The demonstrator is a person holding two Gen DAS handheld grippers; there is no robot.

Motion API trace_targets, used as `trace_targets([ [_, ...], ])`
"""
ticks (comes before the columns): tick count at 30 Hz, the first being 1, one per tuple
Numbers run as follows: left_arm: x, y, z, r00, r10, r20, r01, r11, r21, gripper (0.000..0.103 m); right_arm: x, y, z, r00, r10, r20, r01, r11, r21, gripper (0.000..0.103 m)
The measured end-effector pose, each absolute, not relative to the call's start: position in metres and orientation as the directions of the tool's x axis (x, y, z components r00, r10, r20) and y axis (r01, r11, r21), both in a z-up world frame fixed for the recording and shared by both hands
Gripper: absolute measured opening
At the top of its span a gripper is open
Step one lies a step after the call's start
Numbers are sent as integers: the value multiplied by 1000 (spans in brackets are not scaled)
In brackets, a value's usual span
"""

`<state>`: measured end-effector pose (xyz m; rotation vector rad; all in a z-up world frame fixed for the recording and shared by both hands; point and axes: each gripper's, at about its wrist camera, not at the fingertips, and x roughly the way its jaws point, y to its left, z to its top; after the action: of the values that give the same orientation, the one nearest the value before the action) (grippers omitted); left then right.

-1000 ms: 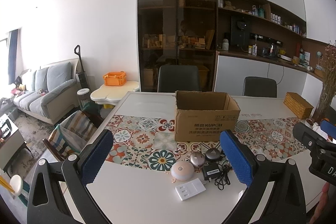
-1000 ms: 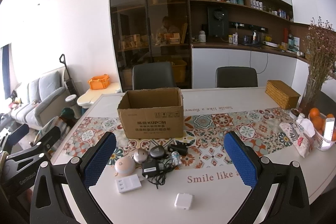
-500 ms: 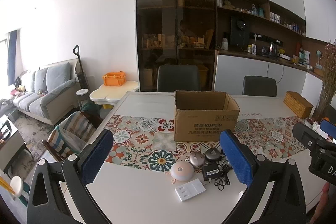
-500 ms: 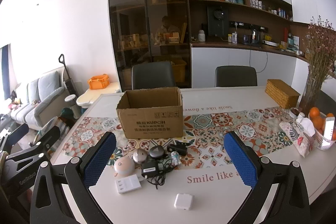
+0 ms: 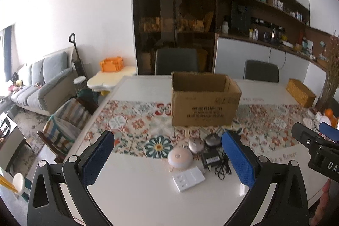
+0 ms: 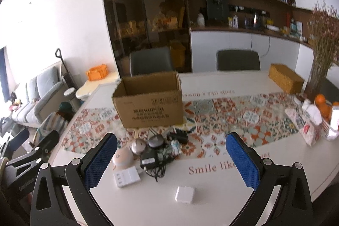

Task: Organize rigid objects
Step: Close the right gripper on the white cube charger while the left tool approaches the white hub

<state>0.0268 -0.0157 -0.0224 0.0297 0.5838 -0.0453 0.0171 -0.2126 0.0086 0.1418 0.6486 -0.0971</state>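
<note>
An open brown cardboard box (image 5: 203, 103) (image 6: 150, 104) stands on the patterned runner of the white table (image 5: 135, 183). In front of it lie a round pinkish lamp (image 5: 180, 158) (image 6: 122, 159), two grey round gadgets (image 5: 196, 146) (image 6: 138, 146), a black charger with cable (image 5: 210, 160) (image 6: 150, 161), a white three-button panel (image 5: 188, 179) (image 6: 126, 177), a small robot figurine (image 6: 175, 145) and a white square block (image 6: 185, 194). My left gripper (image 5: 167, 160) is open above the near table edge. My right gripper (image 6: 171, 162) is open too, empty, short of the pile.
A wicker box (image 6: 286, 78), dried flowers (image 6: 322, 43), oranges (image 6: 322, 102) and a patterned pouch (image 6: 303, 126) sit at the table's right end. Two dark chairs (image 6: 151, 63) stand behind the table. A sofa (image 5: 40, 86) and striped chair (image 5: 63, 122) are left.
Both grippers have shifted slightly forward and tilted down toward the table; the view blurs a little. Nothing on the table has moved, and both stay open.
</note>
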Motion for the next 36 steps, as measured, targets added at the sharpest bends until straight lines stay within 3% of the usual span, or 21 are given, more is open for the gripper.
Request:
trace_targets([
  [16, 60, -43, -108, 585, -58, -809, 89, 996, -7, 103, 50, -241, -76, 505, -2, -863, 186, 977, 106, 103],
  [31, 73, -46, -170, 475, -28, -880, 78, 997, 11, 103, 72, -235, -161, 290, 29, -957, 166, 983, 80, 98],
  [36, 77, -45, -182, 462, -19, -887, 69, 998, 15, 103, 77, -233, -181, 260, 21, -965, 175, 982, 68, 89],
])
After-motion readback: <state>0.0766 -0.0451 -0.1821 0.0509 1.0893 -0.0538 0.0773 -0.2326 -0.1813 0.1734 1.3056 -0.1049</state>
